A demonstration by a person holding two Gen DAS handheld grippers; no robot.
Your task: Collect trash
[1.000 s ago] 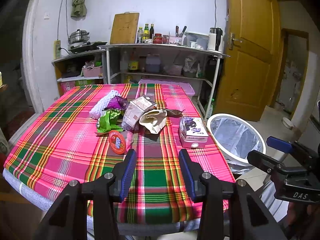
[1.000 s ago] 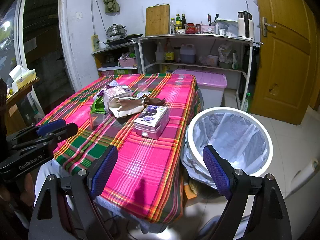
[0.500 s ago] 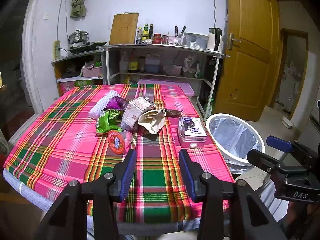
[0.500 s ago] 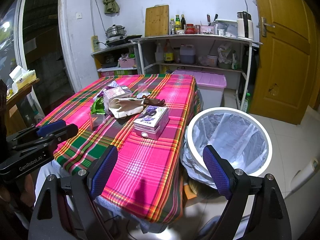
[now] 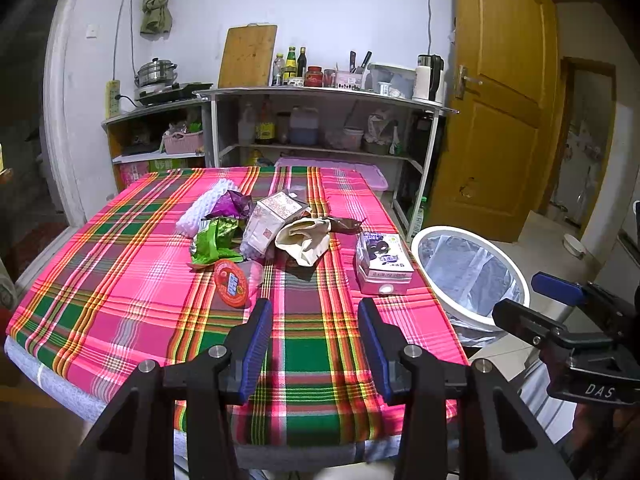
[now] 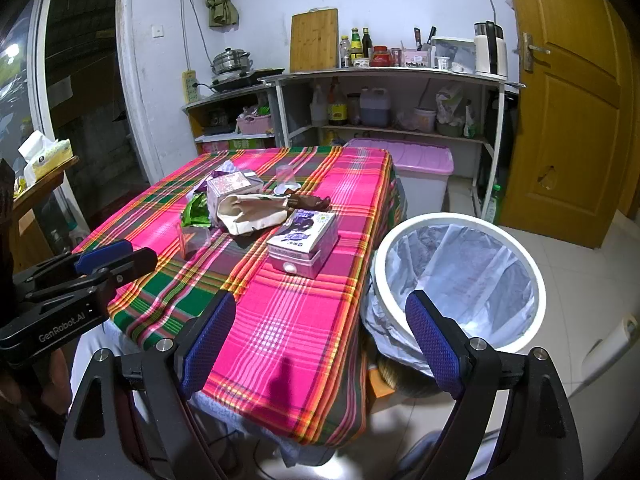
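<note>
Fingers of both grippers are released and grasp nothing. The left gripper (image 5: 316, 312) hovers above the near edge of the pink-and-green plaid tablecloth (image 5: 120, 280). The right gripper (image 6: 320, 312) hovers wide apart between table edge and white round bin with clear liner (image 6: 460, 276). Trash lies mid-table: purple-printed white carton (image 5: 384, 266), beige paper bag (image 5: 304, 240), green foil wrapper (image 5: 214, 242), red round lid (image 5: 230, 287).

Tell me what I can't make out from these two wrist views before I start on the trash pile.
- Trash bin bottom: both views, hidden by the liner folds.
- Base of the pile: left wrist view, covered by the beige bag and white carton.
- Clear cup: right wrist view, too small to tell if empty.
- Print on the purple box: too small in both.
- Table's near edge: cut off by the left gripper.
</note>
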